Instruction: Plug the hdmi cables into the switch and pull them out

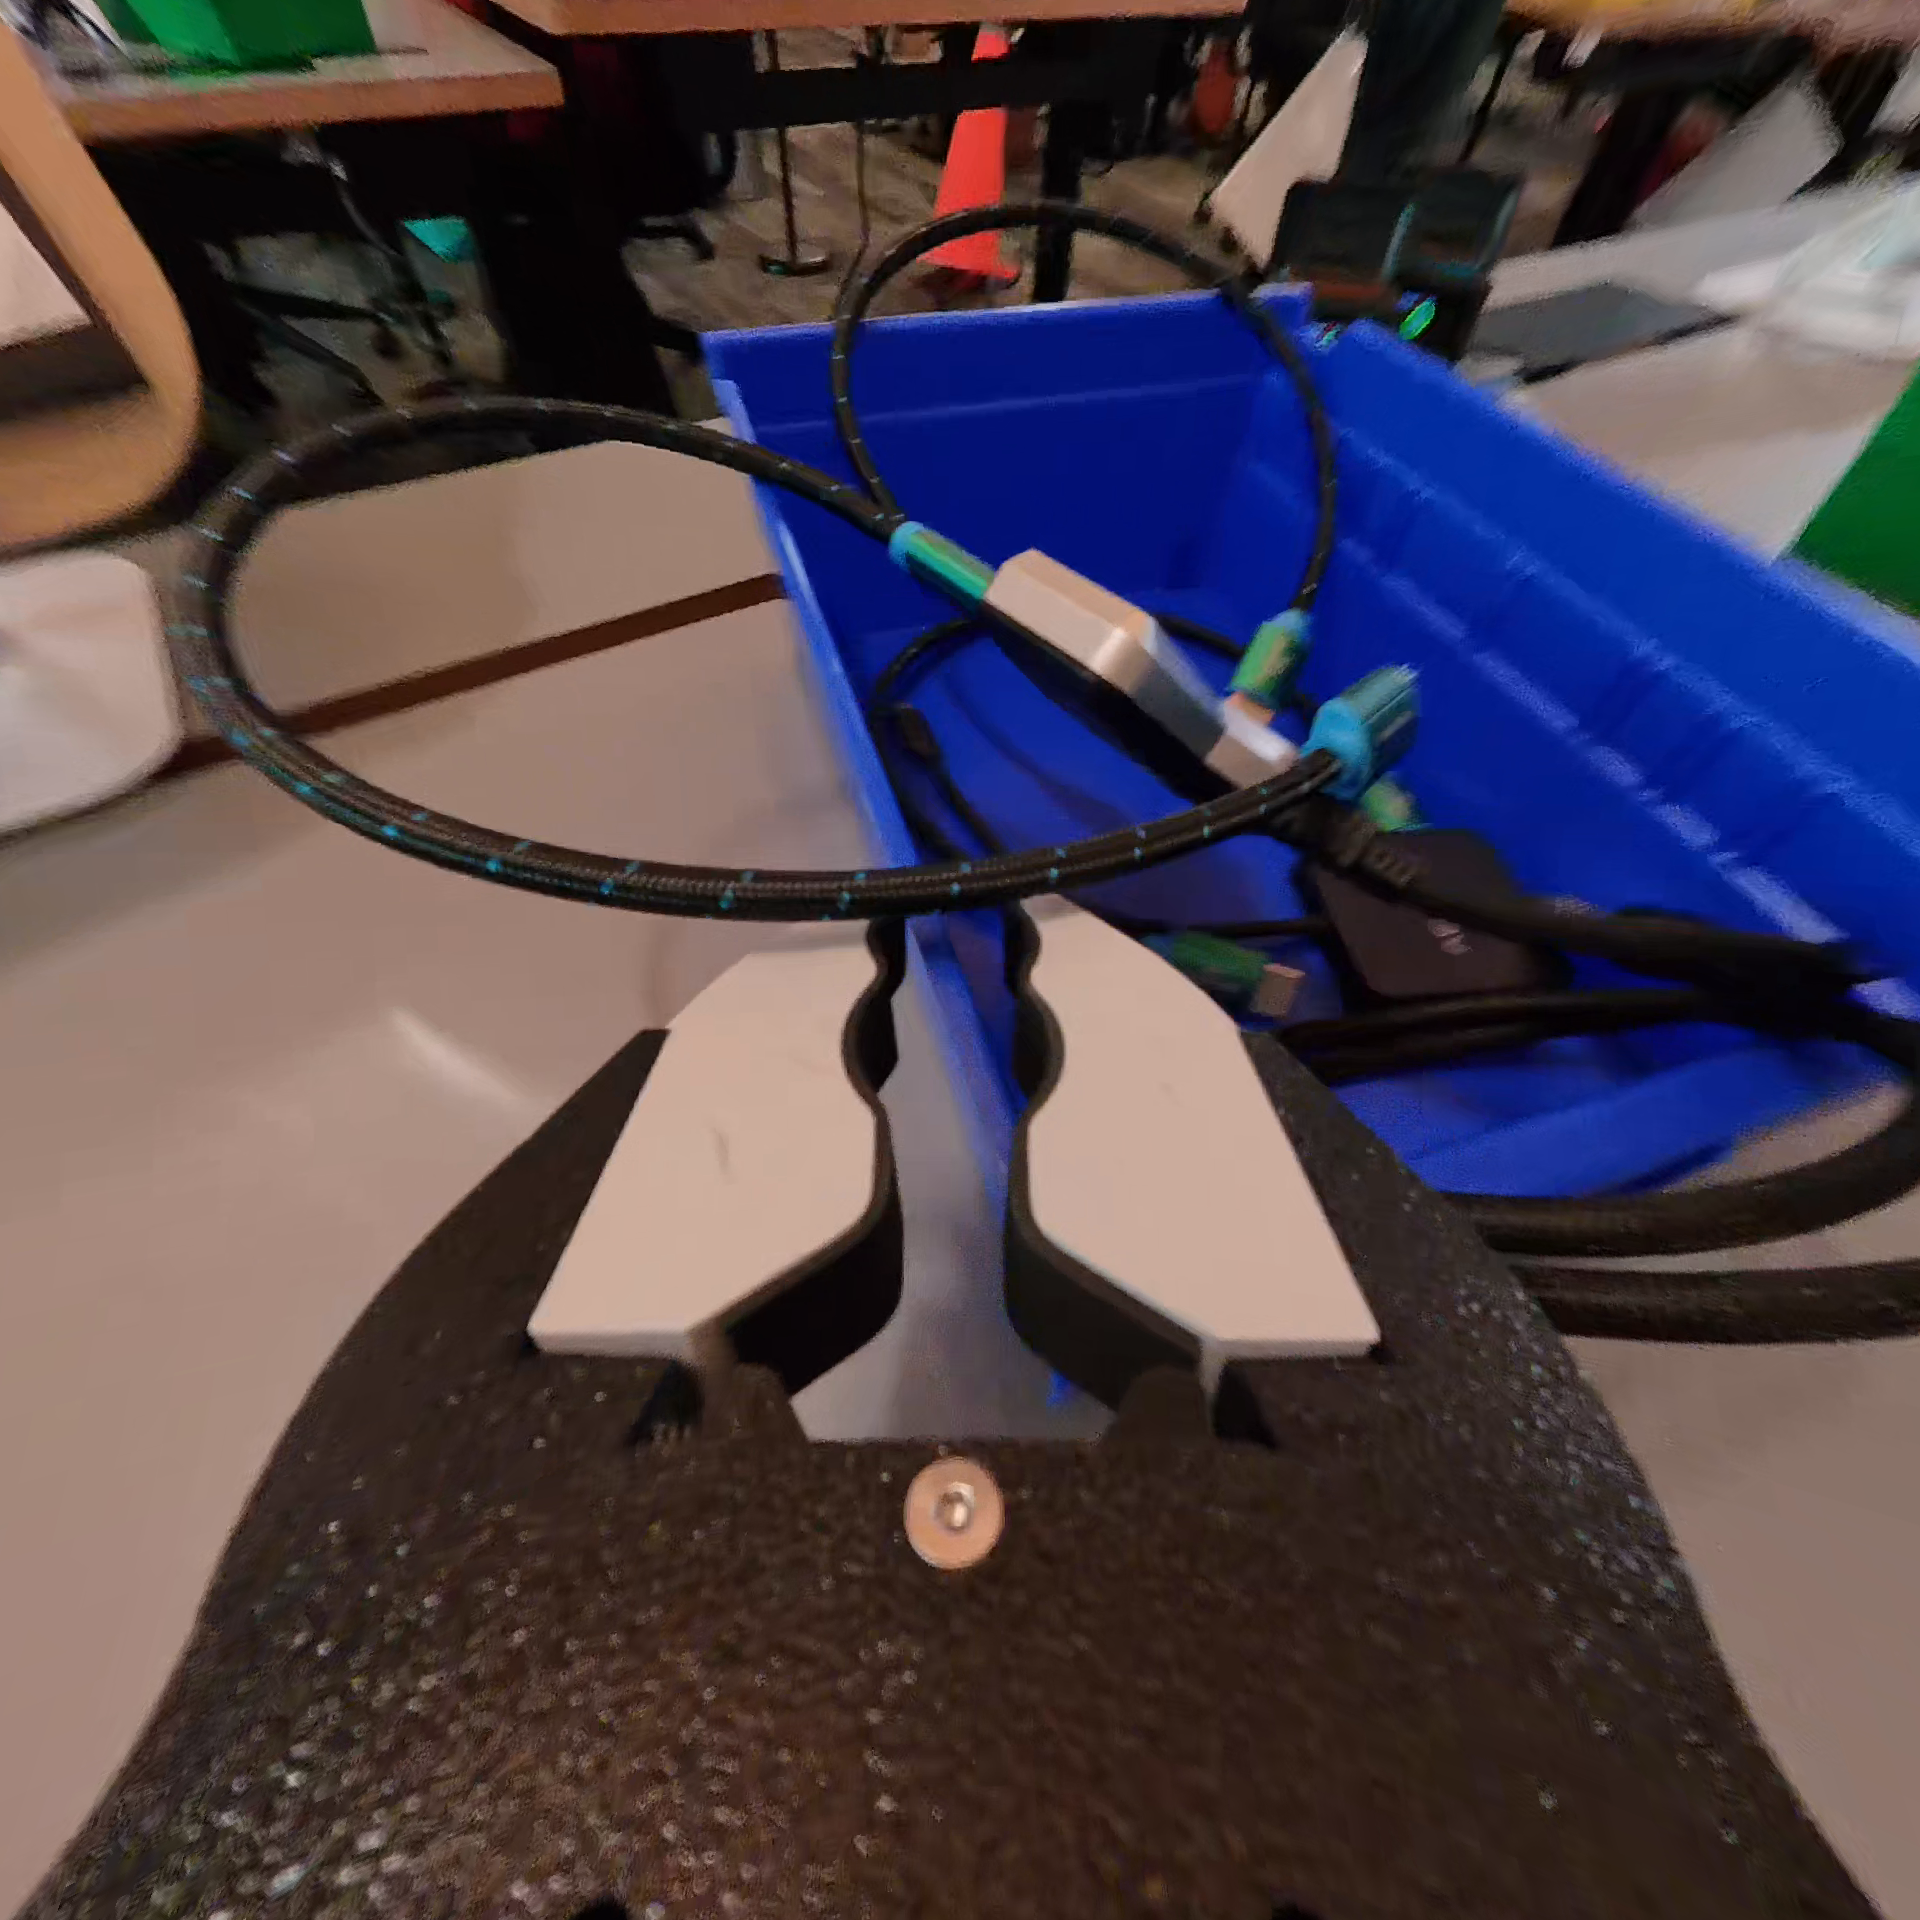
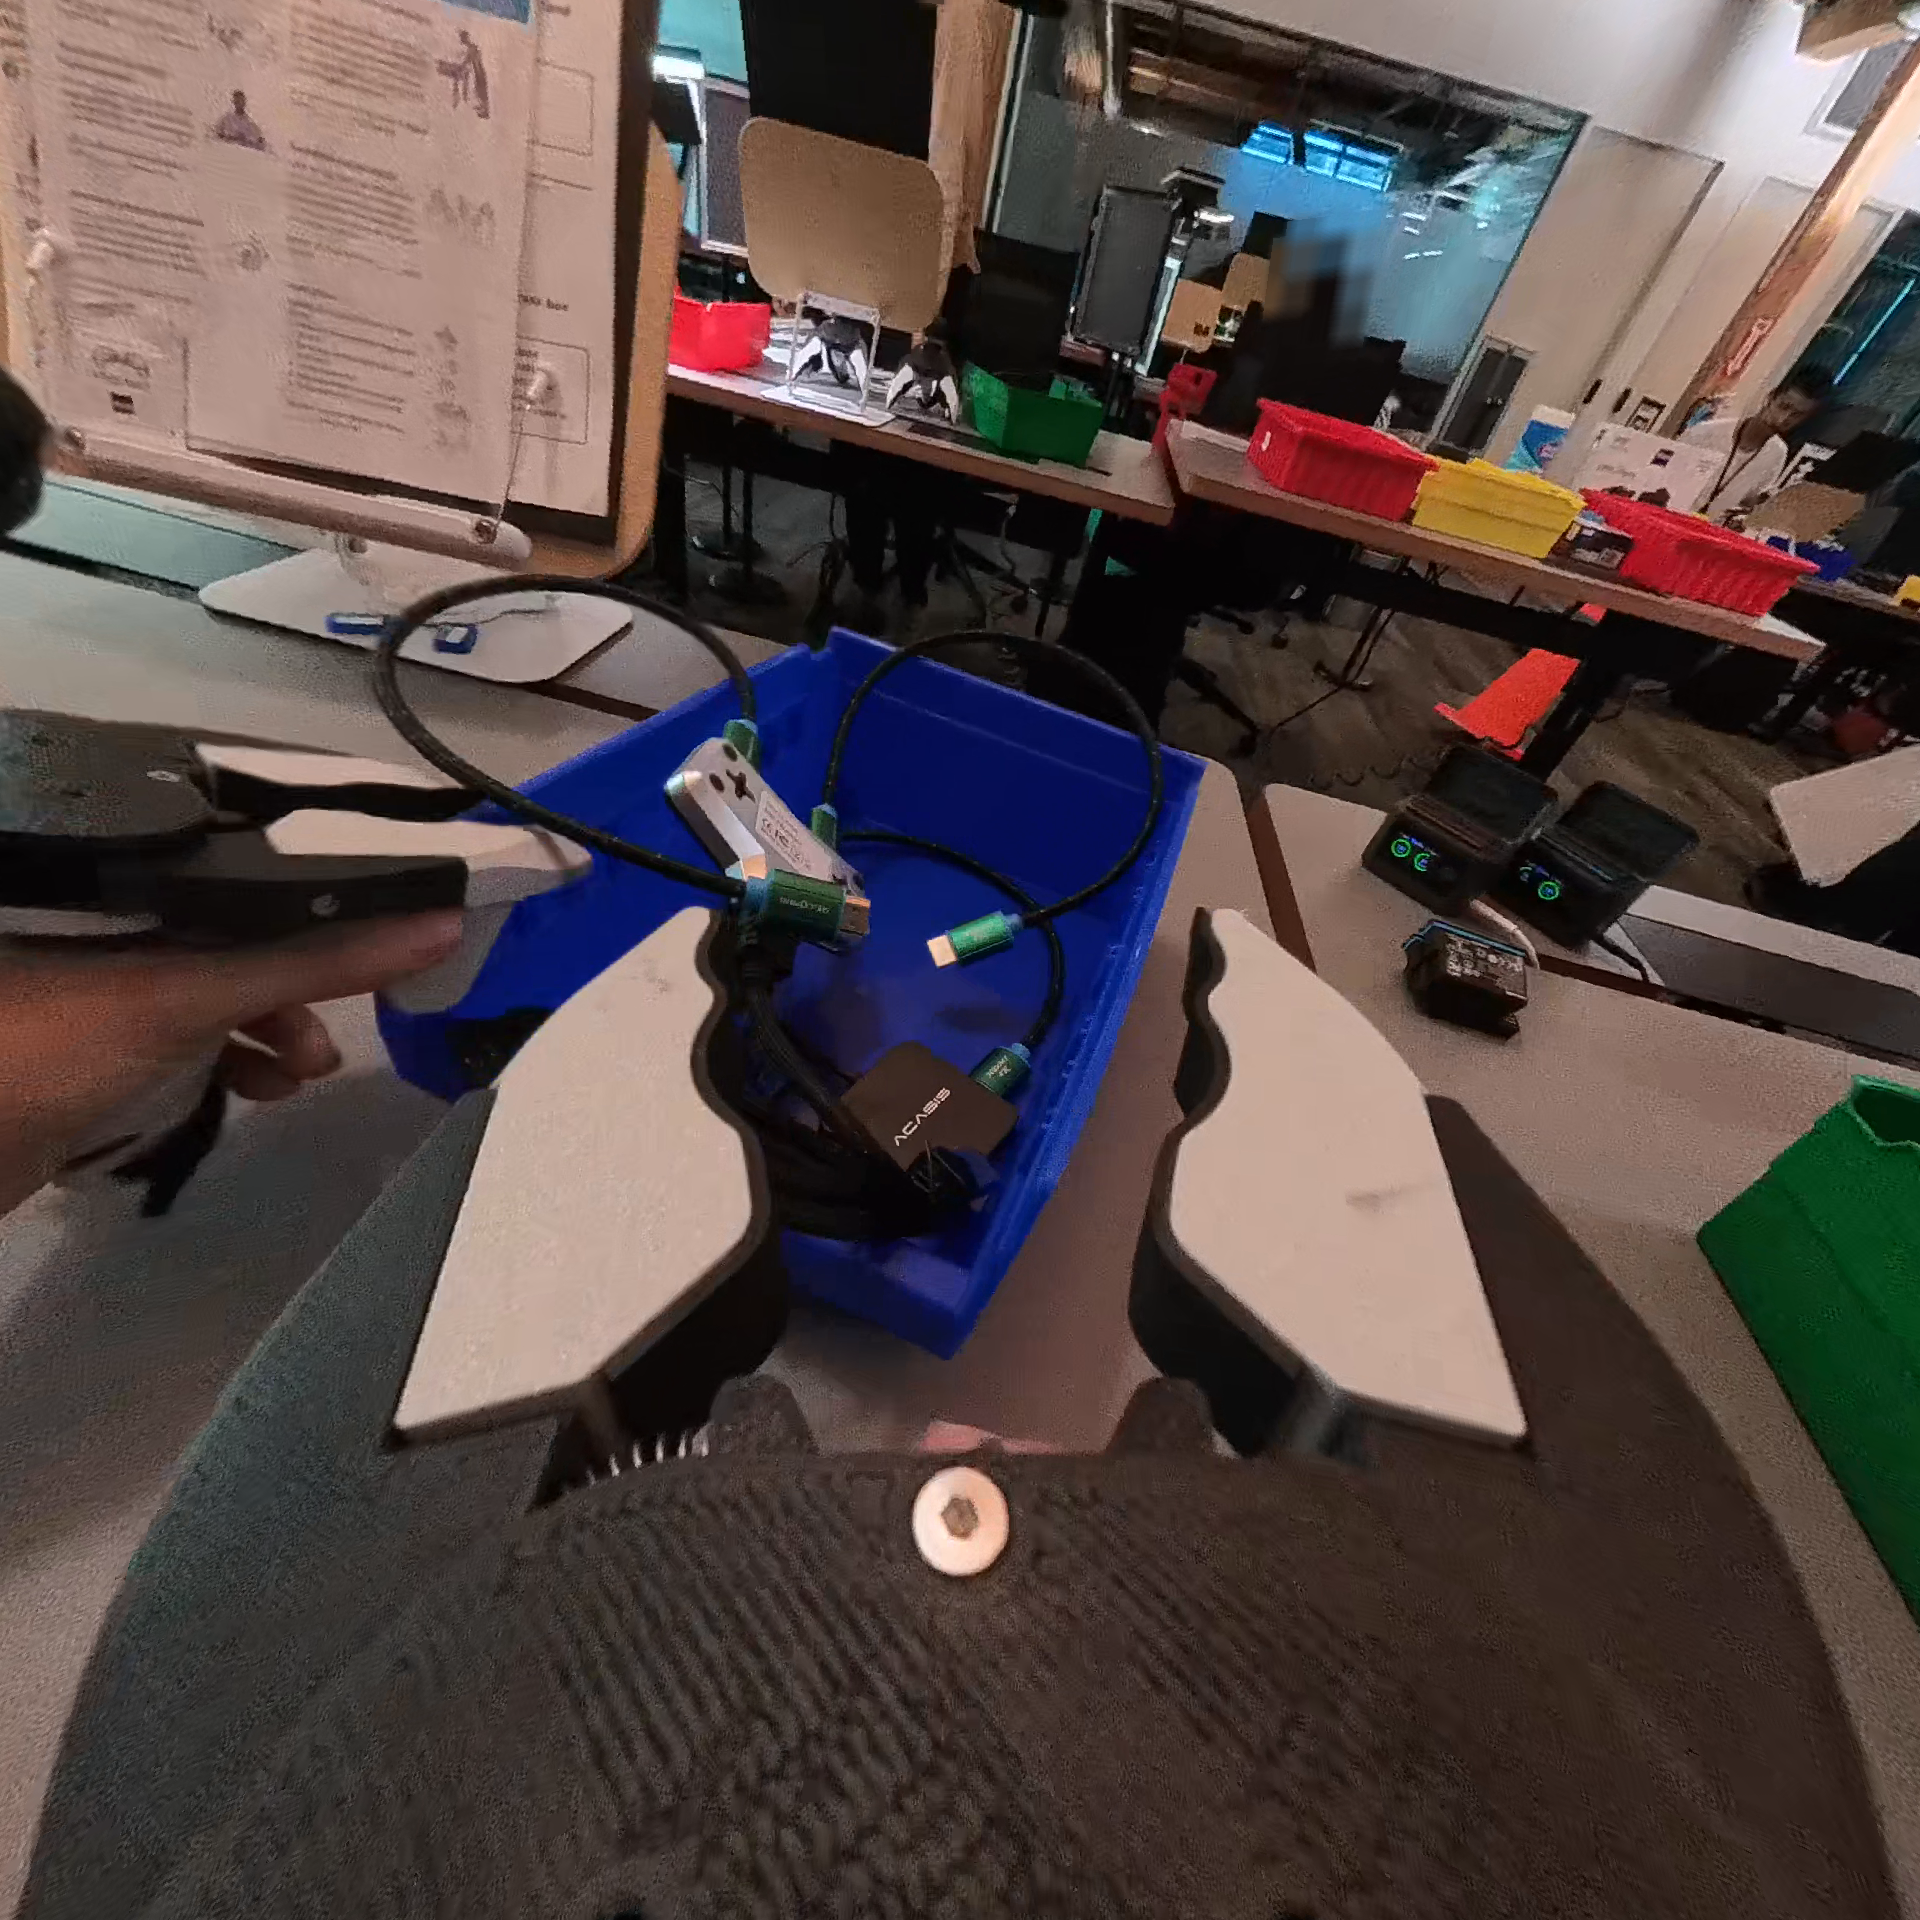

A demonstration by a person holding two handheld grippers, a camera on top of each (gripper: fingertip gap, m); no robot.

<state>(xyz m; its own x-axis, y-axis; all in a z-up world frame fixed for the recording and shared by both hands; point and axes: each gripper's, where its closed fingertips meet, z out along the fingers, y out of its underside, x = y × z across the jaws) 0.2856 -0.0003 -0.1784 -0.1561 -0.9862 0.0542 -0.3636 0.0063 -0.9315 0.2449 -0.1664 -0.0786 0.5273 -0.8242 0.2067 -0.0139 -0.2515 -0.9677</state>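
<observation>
A silver HDMI switch (image 1: 1122,655) hangs tilted over the blue bin (image 1: 1039,322), with green-ended plugs at both ends. A black braided cable (image 1: 416,821) loops from it out over the table and lies across my left gripper's (image 1: 956,925) tips. The left jaws stand a narrow gap apart with nothing seen between them. In the right wrist view the left gripper (image 2: 520,821) is at the bin's (image 2: 1039,727) left rim, beside the switch (image 2: 748,821). My right gripper (image 2: 956,925) is wide open and empty above the bin's near side. A loose plug (image 2: 966,940) hangs inside.
A black box (image 2: 925,1117) and coiled black cables lie in the bin. A paper stand (image 2: 312,260) is at the back left, and black charger cases (image 2: 1455,842) at the right. A green bin (image 2: 1829,1247) is at the near right. A person's hand (image 2: 156,1018) holds the left gripper.
</observation>
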